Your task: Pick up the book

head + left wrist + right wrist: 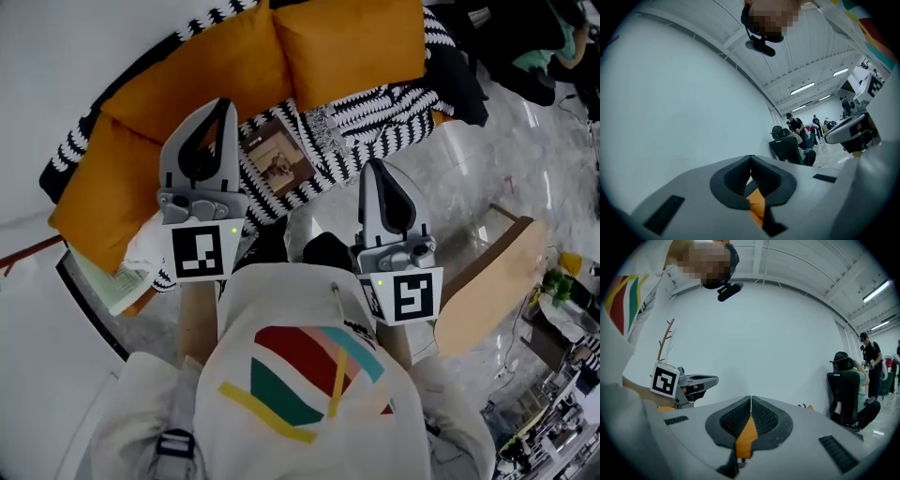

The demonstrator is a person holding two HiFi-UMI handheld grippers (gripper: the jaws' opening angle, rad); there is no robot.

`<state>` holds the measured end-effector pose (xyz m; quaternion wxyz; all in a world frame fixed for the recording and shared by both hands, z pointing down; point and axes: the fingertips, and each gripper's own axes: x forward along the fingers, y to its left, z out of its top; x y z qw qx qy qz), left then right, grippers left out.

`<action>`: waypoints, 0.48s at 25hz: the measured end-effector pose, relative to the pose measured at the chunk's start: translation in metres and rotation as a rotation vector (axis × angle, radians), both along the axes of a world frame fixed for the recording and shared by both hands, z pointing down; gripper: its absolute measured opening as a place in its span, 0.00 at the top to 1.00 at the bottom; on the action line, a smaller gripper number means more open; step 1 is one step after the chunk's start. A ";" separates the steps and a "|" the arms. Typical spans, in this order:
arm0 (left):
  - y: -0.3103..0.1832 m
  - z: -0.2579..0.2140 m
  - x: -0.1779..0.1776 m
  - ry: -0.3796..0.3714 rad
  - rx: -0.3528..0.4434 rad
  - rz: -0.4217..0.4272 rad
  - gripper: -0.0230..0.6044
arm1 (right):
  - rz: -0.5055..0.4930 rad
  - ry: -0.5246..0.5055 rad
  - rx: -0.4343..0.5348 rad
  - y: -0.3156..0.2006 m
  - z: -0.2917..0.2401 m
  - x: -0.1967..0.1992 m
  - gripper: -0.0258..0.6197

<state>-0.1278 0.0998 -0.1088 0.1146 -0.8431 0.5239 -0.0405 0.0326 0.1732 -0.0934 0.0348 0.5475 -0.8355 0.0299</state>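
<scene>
Head view shows a sofa (141, 183) with orange cushions (347, 42) and a black-and-white striped throw (375, 117) spread over its seat. The book (279, 157) lies flat on that throw, cover up, beside the nearer cushion.

The left claw (223, 103) and the right claw (373, 165) both point toward the sofa. The book sits between their two lines of approach. It is just beside the left claw's tip and well apart from the right claw, so the left hand is judged the nearer. The book's long axis runs roughly away from the person, slanted slightly to the right, close to the direction in which both claws point.

Both claws are closed with nothing gripped; in each gripper view the pads meet at the tip.

Limits of view:
- Neither gripper view shows the book; both face a pale wall.
- Book thickness and cover print cannot be made out.
</scene>
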 end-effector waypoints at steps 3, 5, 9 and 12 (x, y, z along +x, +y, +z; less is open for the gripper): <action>-0.030 0.012 0.004 -0.044 -0.024 0.018 0.95 | 0.055 -0.018 -0.029 -0.028 0.009 0.015 0.94; -0.045 0.022 0.002 -0.077 -0.050 -0.001 0.95 | 0.085 -0.024 -0.050 -0.041 0.014 0.027 0.94; -0.075 0.014 -0.003 -0.083 -0.056 -0.066 0.95 | 0.074 -0.067 -0.067 -0.062 0.011 0.051 0.94; -0.092 -0.008 0.007 -0.046 -0.045 -0.096 0.95 | 0.036 -0.123 -0.049 -0.085 -0.011 0.070 0.94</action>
